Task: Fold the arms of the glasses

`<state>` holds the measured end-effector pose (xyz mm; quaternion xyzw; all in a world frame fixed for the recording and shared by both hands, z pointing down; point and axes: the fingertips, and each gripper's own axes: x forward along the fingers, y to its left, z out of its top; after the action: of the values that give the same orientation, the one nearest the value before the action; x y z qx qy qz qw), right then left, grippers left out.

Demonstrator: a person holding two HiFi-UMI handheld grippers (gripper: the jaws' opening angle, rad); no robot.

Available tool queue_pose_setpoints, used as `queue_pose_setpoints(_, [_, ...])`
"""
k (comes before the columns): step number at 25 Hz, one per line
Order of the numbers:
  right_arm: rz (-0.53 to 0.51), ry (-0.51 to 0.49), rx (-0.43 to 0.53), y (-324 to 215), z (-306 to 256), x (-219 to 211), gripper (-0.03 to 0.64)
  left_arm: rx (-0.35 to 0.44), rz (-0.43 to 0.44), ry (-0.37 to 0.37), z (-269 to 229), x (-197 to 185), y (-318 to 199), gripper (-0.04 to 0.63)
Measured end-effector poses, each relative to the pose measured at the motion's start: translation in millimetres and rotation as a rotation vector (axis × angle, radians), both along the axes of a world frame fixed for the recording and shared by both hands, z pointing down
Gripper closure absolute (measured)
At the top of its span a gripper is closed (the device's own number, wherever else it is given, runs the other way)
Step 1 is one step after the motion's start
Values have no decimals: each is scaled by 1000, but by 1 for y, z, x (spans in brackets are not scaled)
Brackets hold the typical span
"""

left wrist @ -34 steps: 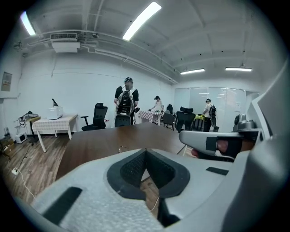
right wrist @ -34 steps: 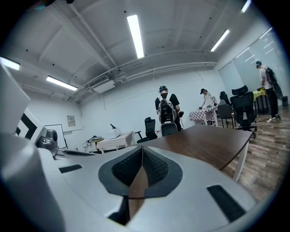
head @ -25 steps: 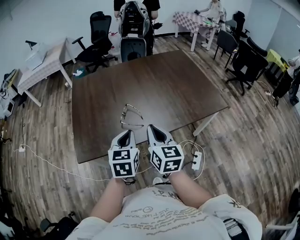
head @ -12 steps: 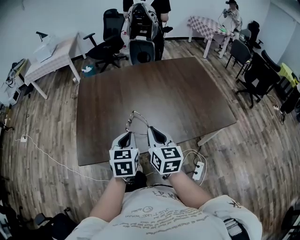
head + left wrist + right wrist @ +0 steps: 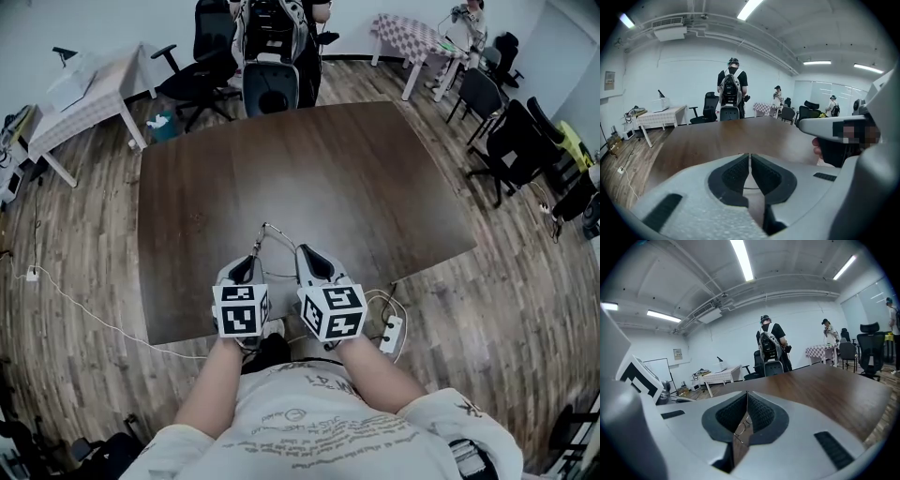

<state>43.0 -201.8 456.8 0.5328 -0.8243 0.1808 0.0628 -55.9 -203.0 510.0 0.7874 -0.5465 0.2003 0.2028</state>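
Two white plastic grippers sit over the near edge of a dark brown wood-grain table (image 5: 328, 169), each carrying a cube (image 5: 240, 309) printed with black-and-white square markers. The left gripper (image 5: 247, 266) has its ribbed black pads pressed together, and a thin wire shows low between them. The glasses (image 5: 740, 428), thin metal wire with small round lenses, lie between the two gripper tips. Their wire runs from each tip to a corner farther up the table, so the long axis goes roughly left to right. Whether they rest on the wood or hang clear cannot be told. The right gripper (image 5: 307, 255) is clenched too, with the lenses showing in the gap behind its tips. A white power strip (image 5: 391, 333) lies on the plank floor (image 5: 84, 234). The shirt's print is too small to read.
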Motion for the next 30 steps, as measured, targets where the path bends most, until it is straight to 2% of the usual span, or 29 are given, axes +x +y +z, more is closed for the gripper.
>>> queue_pose_setpoints(3, [2, 14, -29, -17, 12, -5, 601, -37, 30, 7, 17, -1, -19, 578])
queue_pose_setpoints(7, [17, 26, -61, -42, 25, -8, 601, -100, 71, -34, 48, -5, -45, 571])
queue_pose_setpoints(9, [35, 30, -75, -52, 31, -4, 601, -125, 93, -62, 62, -5, -56, 500])
queue_pose_setpoints(10, [45, 31, -84, -57, 35, -2, 601, -140, 103, -76, 68, -5, -61, 492])
queue_pose_setpoints(15, [86, 33, -134, -78, 51, 9, 601, -210, 121, -122, 101, -9, -83, 492])
queue_pose_setpoints(21, [115, 38, -157, -104, 58, 17, 601, -332, 175, -126, 136, -5, -101, 492])
queue_pose_setpoints(30, [149, 35, -177, -122, 64, 28, 601, -424, 194, -174, 163, -2, -110, 492])
